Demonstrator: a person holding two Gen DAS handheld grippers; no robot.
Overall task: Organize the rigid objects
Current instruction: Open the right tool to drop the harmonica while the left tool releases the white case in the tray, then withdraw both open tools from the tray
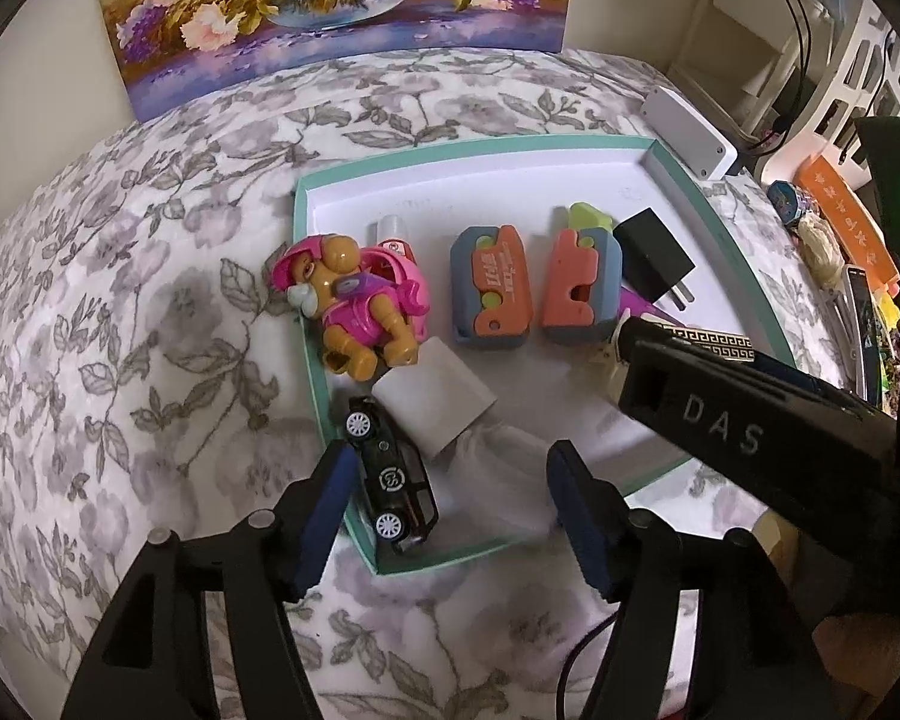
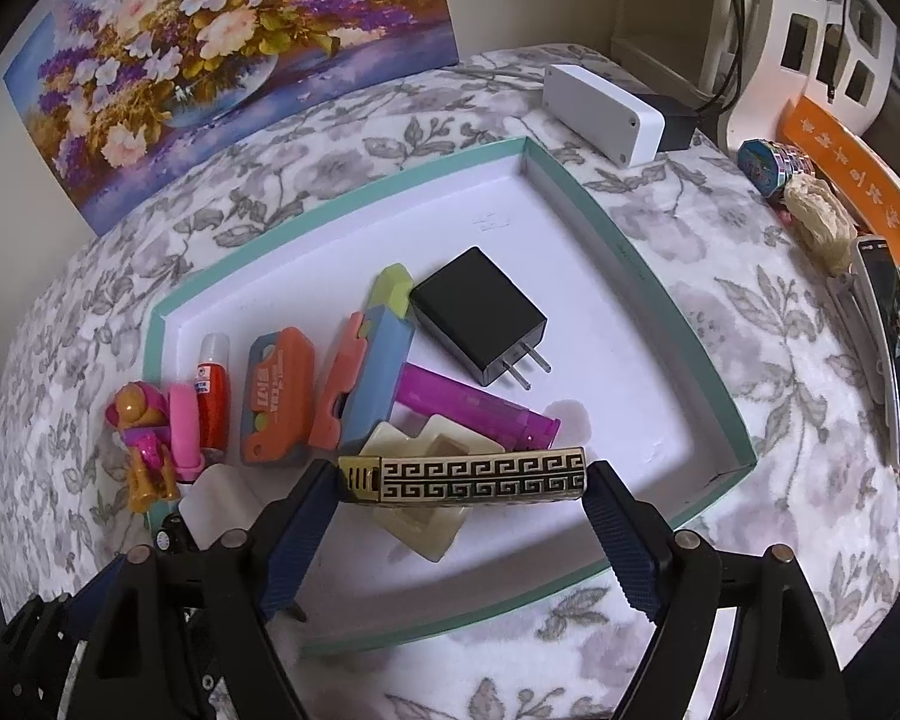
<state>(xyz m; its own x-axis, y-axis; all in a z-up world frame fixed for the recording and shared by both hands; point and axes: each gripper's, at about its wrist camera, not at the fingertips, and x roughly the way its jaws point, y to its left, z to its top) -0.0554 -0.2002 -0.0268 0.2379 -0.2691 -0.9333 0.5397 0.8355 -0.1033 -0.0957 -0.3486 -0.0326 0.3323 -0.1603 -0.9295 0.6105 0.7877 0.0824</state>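
Rigid objects sat gathered in a shallow teal-rimmed tray [image 2: 642,258] on the flower-printed cloth [image 2: 750,360], and one more was on its way in. The right gripper [image 2: 462,483] held a gold-and-black key-patterned lighter [image 2: 468,477] lengthwise between its fingers, above the tray's near edge, probably so it could be laid flat among the rest. It hovered over a cream-coloured moulded piece [image 2: 426,531], though whether the two touched I could not tell from this view.

Along the tray's left side lay a row: a pink toy pup [image 1: 354,294] leaning over the left rim, a red-and-white tube [image 2: 212,396], an orange-and-blue folding toy [image 1: 492,294] and a second one with a green tip [image 1: 582,276]. A black plug adapter [image 2: 480,315] lay beside that second toy toward the middle of the tray, with a purple stick [image 2: 480,408] nearer the front. A white block [image 1: 435,399] rested by the pup, and a black toy car [image 1: 390,474] lay on its side against the tray's near left rim.

The left gripper [image 1: 447,516] hung with its jaws wide and nothing between them, its left pad beside the car, likely placed to take or straighten it next. A white box [image 2: 600,111] stood outside the tray's far right corner.
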